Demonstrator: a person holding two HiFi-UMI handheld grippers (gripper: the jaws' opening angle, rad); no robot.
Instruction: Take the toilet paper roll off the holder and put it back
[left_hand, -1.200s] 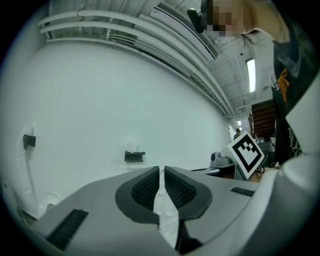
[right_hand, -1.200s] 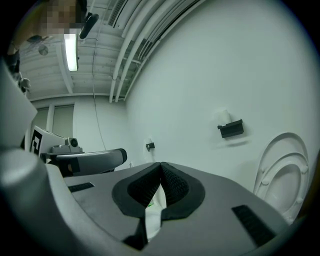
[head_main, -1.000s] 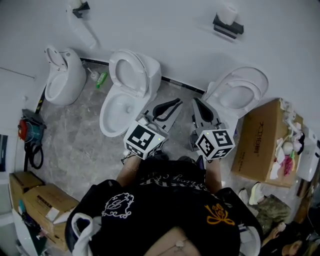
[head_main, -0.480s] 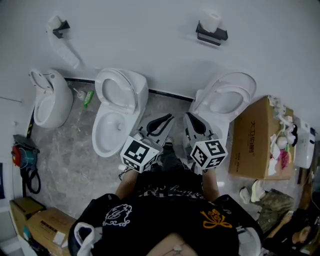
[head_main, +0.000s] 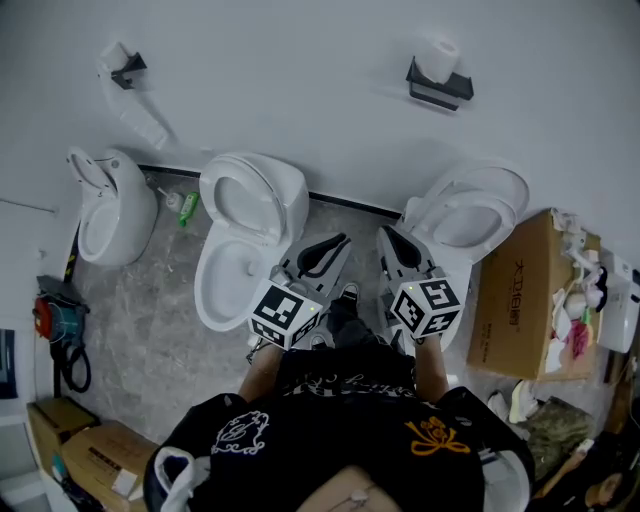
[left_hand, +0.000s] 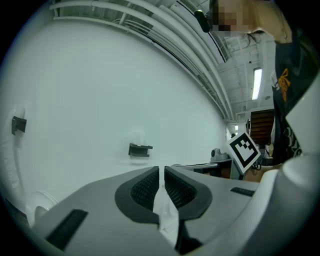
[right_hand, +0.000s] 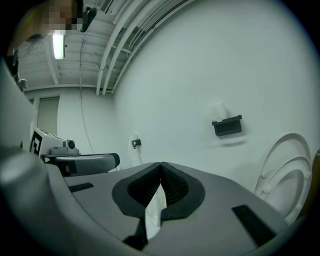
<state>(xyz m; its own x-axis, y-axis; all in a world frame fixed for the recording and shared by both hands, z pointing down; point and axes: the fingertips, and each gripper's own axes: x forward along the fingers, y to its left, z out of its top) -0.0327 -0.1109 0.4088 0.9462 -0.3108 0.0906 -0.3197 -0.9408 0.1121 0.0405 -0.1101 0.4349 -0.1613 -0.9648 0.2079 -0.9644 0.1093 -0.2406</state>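
Observation:
A white toilet paper roll (head_main: 440, 58) sits on a black wall holder (head_main: 438, 88) high on the white wall, right of centre. My left gripper (head_main: 340, 243) and right gripper (head_main: 385, 235) are held side by side close to the person's body, far below the holder and pointing toward the wall. Both are shut with nothing between the jaws. The left gripper view shows the holder (left_hand: 140, 149) with the pale roll (left_hand: 136, 137) beyond my left gripper (left_hand: 161, 170). The right gripper view shows the holder (right_hand: 227, 125) and roll (right_hand: 218, 111) beyond my right gripper (right_hand: 160, 165).
A second wall holder (head_main: 125, 68) at the left has paper hanging down from it. Three white toilets stand along the wall: (head_main: 245, 230), (head_main: 470, 205), (head_main: 110, 205). A cardboard box (head_main: 525, 300) with clutter is at the right; more boxes (head_main: 80, 450) at the lower left.
The head view has shifted a little, so the wall and toilets sit differently in frame. Both grippers stay shut and side by side before the body.

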